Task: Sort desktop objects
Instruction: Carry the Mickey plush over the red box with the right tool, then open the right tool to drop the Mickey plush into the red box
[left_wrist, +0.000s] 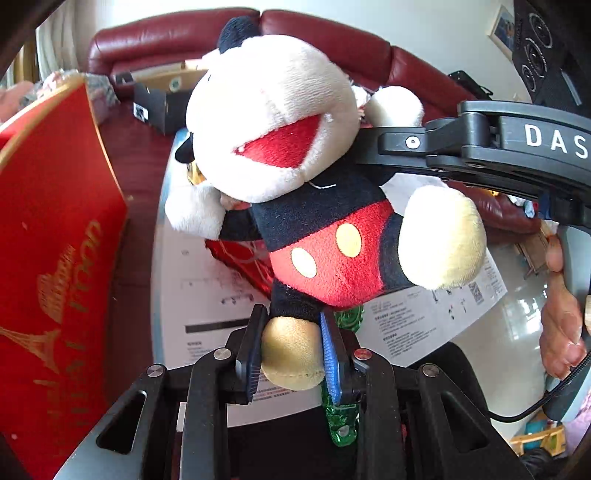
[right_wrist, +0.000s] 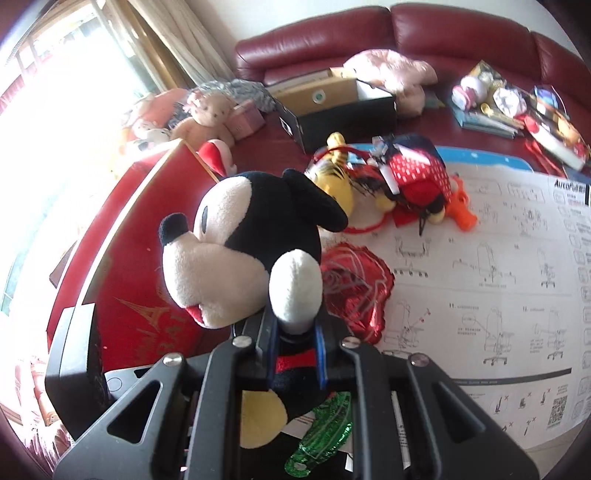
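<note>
The mouse plush (left_wrist: 295, 177) looks light, soft and squashy, so it will sag and swing wherever it is not supported; its thin limbs give a firm pinch, while the big round head would bulge out of a grip. It hangs in the air above the desk (right_wrist: 517, 454), carried between both tools. The left tool (left_wrist: 291, 349) is clenched on one yellow foot, the pads pressing in from either side, with the body and head rising away beyond the fingertips. The right tool (right_wrist: 295, 347) is clamped on an arm just behind its white glove, the head leaning to the left of its fingers. Below lie a printed instruction sheet (right_wrist: 480, 266), a red foil balloon (right_wrist: 354, 291) and a green foil piece (right_wrist: 321, 439); a red gift box (left_wrist: 55, 229) stands at the left.
</note>
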